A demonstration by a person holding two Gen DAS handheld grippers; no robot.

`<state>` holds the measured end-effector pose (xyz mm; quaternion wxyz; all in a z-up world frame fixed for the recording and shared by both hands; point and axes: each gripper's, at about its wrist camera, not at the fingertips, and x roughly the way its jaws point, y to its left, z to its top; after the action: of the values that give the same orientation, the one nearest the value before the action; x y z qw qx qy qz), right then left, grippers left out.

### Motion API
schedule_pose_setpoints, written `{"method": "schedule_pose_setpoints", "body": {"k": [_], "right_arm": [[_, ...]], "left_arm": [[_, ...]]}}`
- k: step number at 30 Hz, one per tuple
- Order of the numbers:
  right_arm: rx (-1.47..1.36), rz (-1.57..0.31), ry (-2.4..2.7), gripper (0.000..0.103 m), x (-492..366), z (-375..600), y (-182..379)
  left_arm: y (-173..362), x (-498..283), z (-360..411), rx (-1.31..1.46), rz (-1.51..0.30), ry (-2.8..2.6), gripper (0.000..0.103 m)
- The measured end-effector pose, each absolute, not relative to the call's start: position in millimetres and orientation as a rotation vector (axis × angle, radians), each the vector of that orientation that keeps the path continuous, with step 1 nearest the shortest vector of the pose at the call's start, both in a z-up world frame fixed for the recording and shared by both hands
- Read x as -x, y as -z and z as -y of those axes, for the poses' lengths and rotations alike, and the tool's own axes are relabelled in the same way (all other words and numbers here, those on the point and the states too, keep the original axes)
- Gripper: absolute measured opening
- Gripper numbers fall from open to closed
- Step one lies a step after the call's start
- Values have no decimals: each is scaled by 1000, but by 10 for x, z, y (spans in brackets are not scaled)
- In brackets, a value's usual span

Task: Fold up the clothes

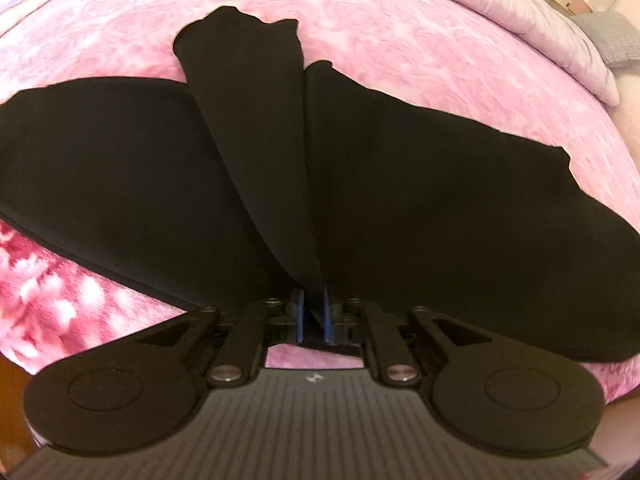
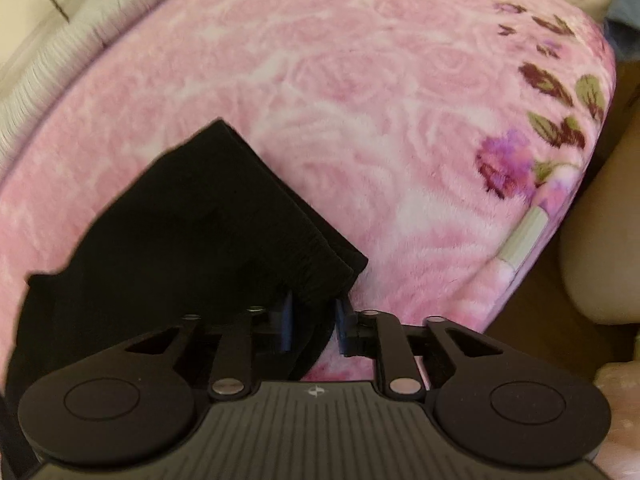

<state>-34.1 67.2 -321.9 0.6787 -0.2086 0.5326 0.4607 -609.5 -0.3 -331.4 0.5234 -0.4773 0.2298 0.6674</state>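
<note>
From the left wrist view, the left gripper [image 1: 313, 316] has its blue-padded jaws nearly together with a thin ridge of the black, soft knit garment [image 1: 120, 168] pinched between them; the cloth fans out ahead of the jaws into broad flat panels on either side, with a narrower doubled strip running straight away from the jaws. It all lies on the fuzzy pink rose-patterned blanket [image 1: 360, 20] covering the bed. From the right wrist view, the right gripper [image 2: 314, 320] stands with its jaws parted, the ribbed elastic waistband [image 2: 320, 256] of the same garment sitting between and just ahead of them, apparently not squeezed, so I judge that corner released. The cloth looks already doubled over at least once, yet the left end is still gathered, so smoothing and further folds seem to remain.
</note>
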Motion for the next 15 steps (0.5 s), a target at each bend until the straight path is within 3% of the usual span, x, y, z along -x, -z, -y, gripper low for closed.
{"method": "schedule_pose_setpoints", "body": {"k": [2,7,15], "right_arm": [[525,-1116,-1015,49,442,-686,3075],[569,-977,-1100,48,756,-622,2723],[727,-1183,-1399,47,1889,-922,2894]], "left_arm": [[3190,6095,36,1109,-579,-1607,14],[2893,6284,281,1107,-525,-1632,14],[2773,6940,340,1182,-519,-1722,14]]}}
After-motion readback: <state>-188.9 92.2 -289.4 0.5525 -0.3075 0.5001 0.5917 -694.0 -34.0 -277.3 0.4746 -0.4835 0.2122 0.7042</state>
